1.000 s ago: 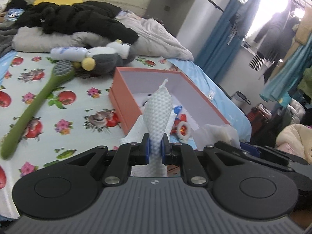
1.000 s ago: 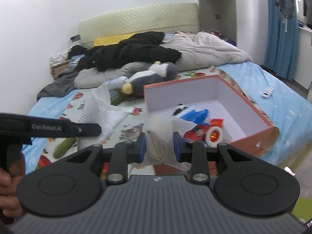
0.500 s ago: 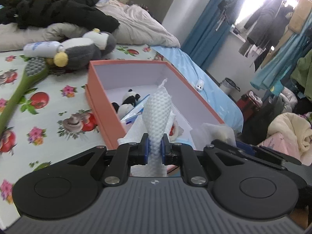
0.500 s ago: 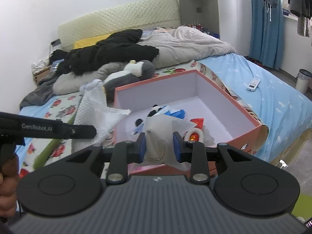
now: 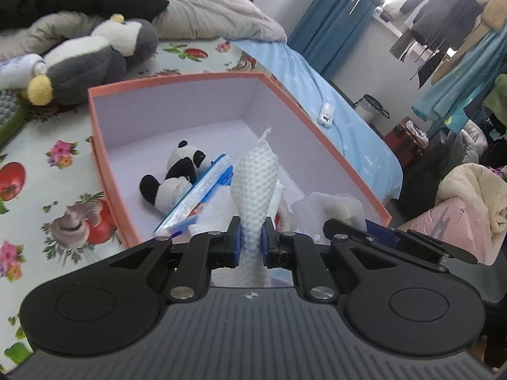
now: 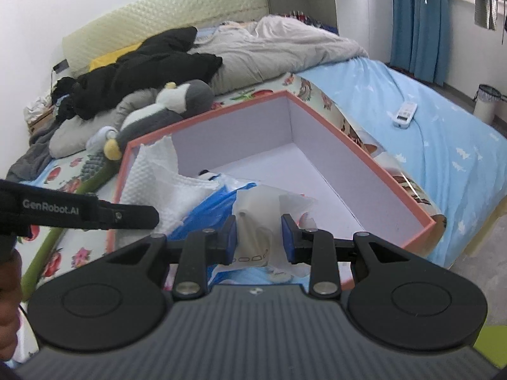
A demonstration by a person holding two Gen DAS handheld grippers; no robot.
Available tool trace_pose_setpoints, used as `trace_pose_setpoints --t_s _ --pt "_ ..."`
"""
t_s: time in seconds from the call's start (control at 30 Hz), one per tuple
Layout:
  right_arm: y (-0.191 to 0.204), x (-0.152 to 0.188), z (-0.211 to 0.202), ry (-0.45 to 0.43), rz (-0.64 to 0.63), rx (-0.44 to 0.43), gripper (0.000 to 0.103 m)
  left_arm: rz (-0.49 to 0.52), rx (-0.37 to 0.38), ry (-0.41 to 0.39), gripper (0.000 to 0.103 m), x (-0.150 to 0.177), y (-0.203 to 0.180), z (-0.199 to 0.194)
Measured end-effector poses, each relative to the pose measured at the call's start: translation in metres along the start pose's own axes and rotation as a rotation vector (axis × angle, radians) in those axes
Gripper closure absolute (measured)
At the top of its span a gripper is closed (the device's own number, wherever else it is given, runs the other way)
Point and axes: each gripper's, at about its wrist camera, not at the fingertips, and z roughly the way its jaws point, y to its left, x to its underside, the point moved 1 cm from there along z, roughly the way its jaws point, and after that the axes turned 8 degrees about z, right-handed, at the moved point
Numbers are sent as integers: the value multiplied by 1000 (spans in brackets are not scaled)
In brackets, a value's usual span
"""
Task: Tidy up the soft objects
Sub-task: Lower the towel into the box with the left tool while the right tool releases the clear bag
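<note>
Over the orange box (image 5: 323, 120), left tool (image 5: 251, 240) grips white cloth (image 5: 255, 183); right tool (image 6: 259, 236) apparently clamps plastic bag (image 6: 253, 221).

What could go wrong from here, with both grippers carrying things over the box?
The left gripper pinches only the towel at a narrow fold, so it could slip or drape over the box wall. The right gripper holds a limp bag that may snag the near rim. Either drop could bury the panda.
</note>
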Motion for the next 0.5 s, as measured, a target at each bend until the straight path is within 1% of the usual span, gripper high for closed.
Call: trace_pose_setpoints --t_s 0.1,0.13,0.17,0.23,0.3,0.4,0.43,0.5 --pt "-8 -1 26 45 26 6 69 8 -24 26 89 -9 7 26" --pt "-10 -1 34 59 40 5 69 -8 -39 53 89 -11 13 37" --pt "-12 -2 42 71 42 1 69 -31 -34 72 89 -14 20 46" --pt "-13 -1 56 93 42 11 69 -47 -20 90 89 -17 29 58" --pt "-14 -2 66 106 48 9 69 -47 -42 100 90 -20 36 65" --pt "-14 -3 74 116 41 -1 68 -47 -43 104 89 -24 43 73" --pt "-14 -3 76 119 41 -1 67 -33 -45 100 89 -26 44 74" --pt "-15 -4 79 125 46 -3 66 -18 -54 101 82 -29 44 78"
